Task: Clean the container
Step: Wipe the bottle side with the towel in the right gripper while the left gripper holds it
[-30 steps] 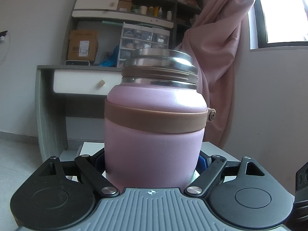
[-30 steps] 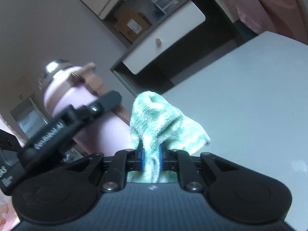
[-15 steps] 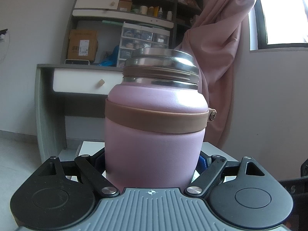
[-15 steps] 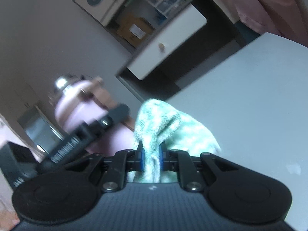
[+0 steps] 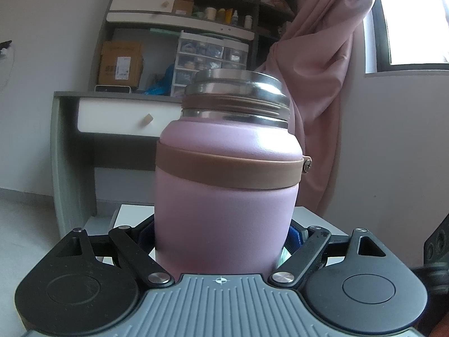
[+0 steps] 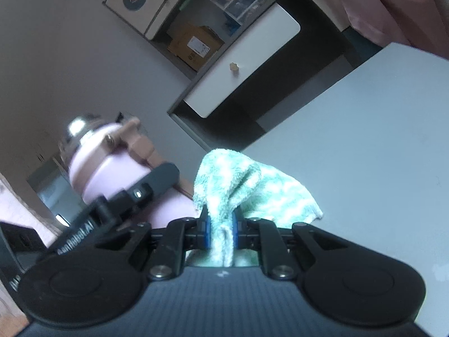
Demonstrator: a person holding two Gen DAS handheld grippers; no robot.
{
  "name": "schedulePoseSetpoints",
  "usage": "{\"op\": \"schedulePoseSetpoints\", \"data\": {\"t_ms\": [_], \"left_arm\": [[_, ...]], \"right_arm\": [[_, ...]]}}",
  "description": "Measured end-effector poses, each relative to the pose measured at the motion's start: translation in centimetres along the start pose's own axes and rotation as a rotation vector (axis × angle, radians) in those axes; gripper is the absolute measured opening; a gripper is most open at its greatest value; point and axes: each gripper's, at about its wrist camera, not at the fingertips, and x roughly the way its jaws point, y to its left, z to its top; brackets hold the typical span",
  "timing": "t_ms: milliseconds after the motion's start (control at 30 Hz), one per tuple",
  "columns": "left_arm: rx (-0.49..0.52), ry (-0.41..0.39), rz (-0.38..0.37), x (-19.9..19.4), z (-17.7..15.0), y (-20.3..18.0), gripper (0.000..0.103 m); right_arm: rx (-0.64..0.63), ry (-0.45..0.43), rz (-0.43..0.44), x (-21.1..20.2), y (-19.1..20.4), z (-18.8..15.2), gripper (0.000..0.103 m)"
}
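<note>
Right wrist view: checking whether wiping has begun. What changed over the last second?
The right gripper shifted slightly, so the pink container slid about in its view; the green cloth hasn't reached it. Unchanged: jaws clamped on the cloth, left gripper holding the container upright.

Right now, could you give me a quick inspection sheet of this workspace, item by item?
Surface: pale table, bare where it shows.
Job's things: pink container with brown band and steel threaded neck, lid off, upright; green-and-white cloth bunched.
Clutter: nothing seen on the table.
Grippers: left tool shut on the pink container low on its body; right tool shut on the cloth, beside the container; contact unclear.
Cables: nothing seen.
Surroundings: desk with white drawer, shelves with cardboard box and plastic drawer unit, pink curtain, bright window.
</note>
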Motion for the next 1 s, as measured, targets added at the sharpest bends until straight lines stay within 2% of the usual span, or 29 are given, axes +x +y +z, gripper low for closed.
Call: {"op": "schedulePoseSetpoints", "data": {"t_ms": [133,300,667,1000], "left_arm": [[-0.002,0.001,-0.002,-0.1,0.0,0.1,0.085],[-0.007,0.004,-0.004,-0.2,0.1,0.3,0.085],[-0.019,0.006,-0.007,-0.1,-0.1,0.7,0.085],[-0.013,0.008,-0.007,0.3,-0.2,1.3,0.085]], "right_arm": [[-0.005,0.039,-0.044,0.2,0.0,-0.5,0.014],[-0.033,0.044,-0.069,-0.1,0.7,-0.8,0.014],[-0.005,-0.060,0.059,-2.3,1.9,0.4,0.014],[0.036,-0.031,0.061,-1.4,0.5,0.0,0.014]]}}
